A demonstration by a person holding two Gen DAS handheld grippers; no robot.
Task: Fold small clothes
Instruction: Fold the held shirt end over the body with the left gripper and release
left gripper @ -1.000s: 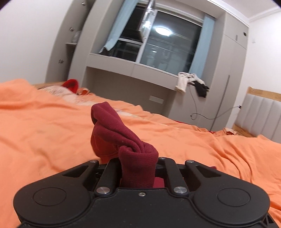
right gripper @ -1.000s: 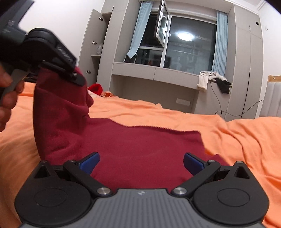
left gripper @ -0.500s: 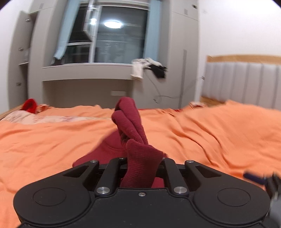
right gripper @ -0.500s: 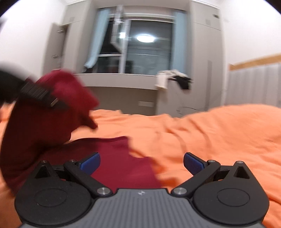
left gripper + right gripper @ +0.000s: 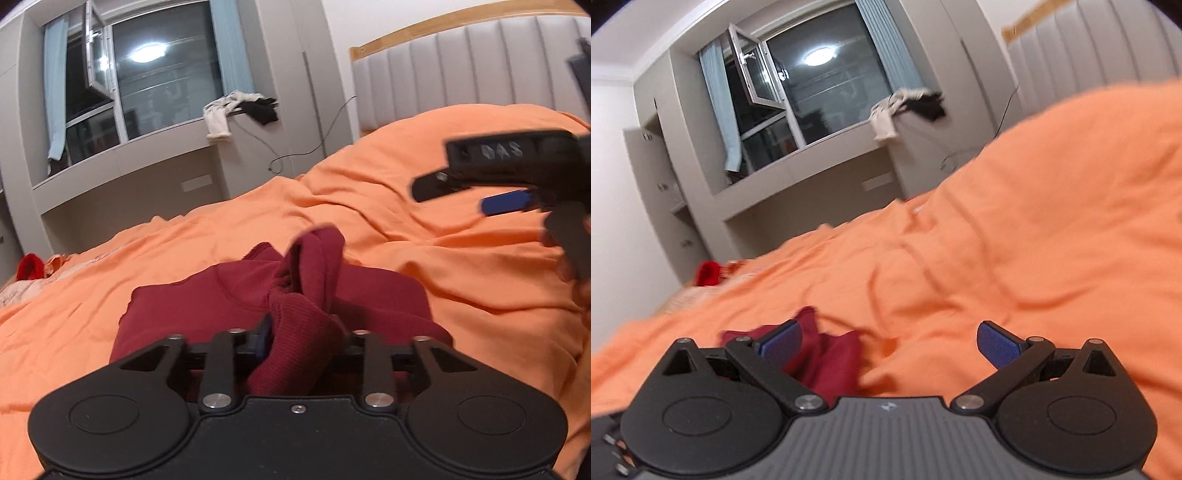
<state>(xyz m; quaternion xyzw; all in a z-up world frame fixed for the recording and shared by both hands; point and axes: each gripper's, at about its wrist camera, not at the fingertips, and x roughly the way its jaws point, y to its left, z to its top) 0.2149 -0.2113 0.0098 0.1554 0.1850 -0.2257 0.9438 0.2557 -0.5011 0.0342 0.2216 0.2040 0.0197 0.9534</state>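
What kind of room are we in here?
Most likely a bedroom: a bed with an orange cover, a padded headboard behind it, and built-in cupboards beside a window.

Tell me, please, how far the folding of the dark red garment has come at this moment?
Partly done. The dark red garment lies mostly flat on the orange bedspread. In hand: the left tongs are shut on a bunched ribbed end of it. The right tongs are open and empty. Left to do: lay that end down and finish the fold; no neat folded shape shows yet.
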